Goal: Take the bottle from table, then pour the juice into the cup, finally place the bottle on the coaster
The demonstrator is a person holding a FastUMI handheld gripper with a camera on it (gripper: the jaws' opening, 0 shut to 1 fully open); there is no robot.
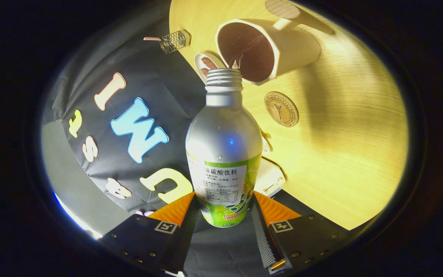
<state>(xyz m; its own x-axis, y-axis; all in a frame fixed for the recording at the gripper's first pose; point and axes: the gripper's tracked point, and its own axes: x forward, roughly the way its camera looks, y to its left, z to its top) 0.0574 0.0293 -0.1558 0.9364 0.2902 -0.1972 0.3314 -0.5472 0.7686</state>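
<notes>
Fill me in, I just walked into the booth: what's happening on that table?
A person's handheld gripper is shut on a silver aluminium bottle with a green label, tipped so its open mouth sits at the rim of a white cup on the wooden table. The cup's inside looks dark; whether juice is flowing is hard to tell. A round coaster lies bare beside the cup.

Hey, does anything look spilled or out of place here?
No spill shows. The gripper holds the bottle, uncapped, tipped with its mouth at the cup's rim, mid-pour. The coaster lies bare on the table beside the cup.
</notes>
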